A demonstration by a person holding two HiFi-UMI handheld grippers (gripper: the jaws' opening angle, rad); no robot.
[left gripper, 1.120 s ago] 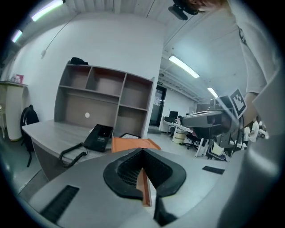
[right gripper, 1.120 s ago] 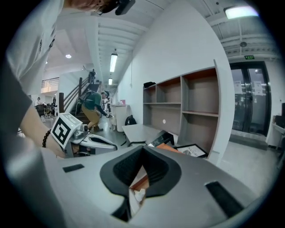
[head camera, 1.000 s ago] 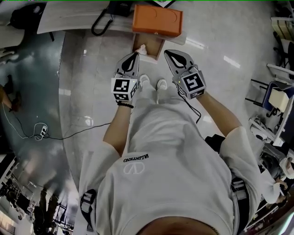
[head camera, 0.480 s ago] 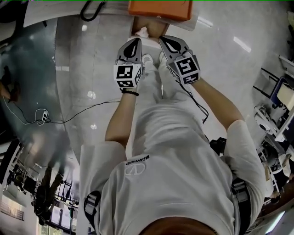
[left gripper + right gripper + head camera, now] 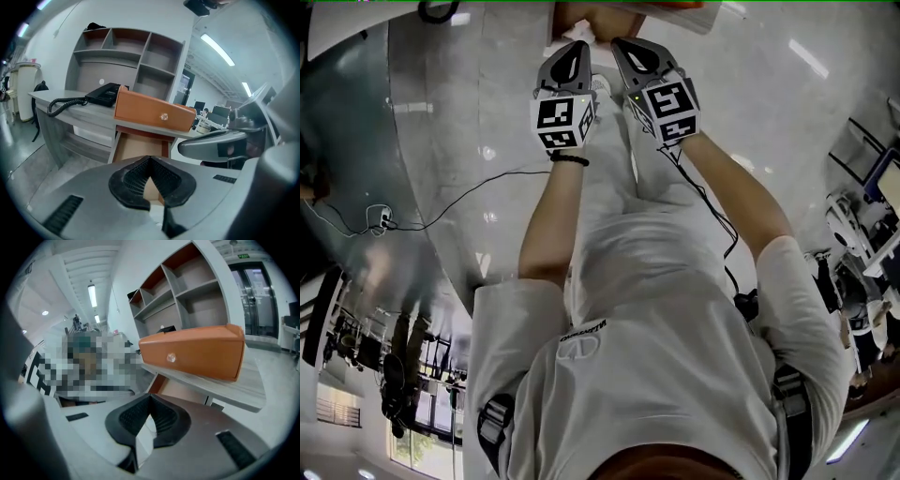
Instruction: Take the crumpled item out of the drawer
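Below the orange drawer front [image 5: 154, 112] with its small knob, a lower drawer [image 5: 139, 146] stands pulled out, showing a brown inside. In the head view the drawer [image 5: 577, 11] is only a sliver at the top edge. I cannot pick out the crumpled item in any view; my own jaws cover the drawer's near end. My left gripper [image 5: 149, 160] is shut and empty, just in front of the drawer. Beside it, my right gripper [image 5: 150, 397] is also shut with nothing in it. Both grippers [image 5: 574, 49] [image 5: 624, 47] point at the drawer side by side.
A grey desk [image 5: 56, 101] carries a black telephone [image 5: 105, 93] with a coiled cord. Behind it stands a shelf unit [image 5: 140, 51]. A cable [image 5: 450, 206] runs across the shiny floor on the left. The person's legs and shoes are under the grippers.
Both grippers have sunk and come closer to the drawer, staying shut. In the head view the desk and drawer have slid to the top edge.
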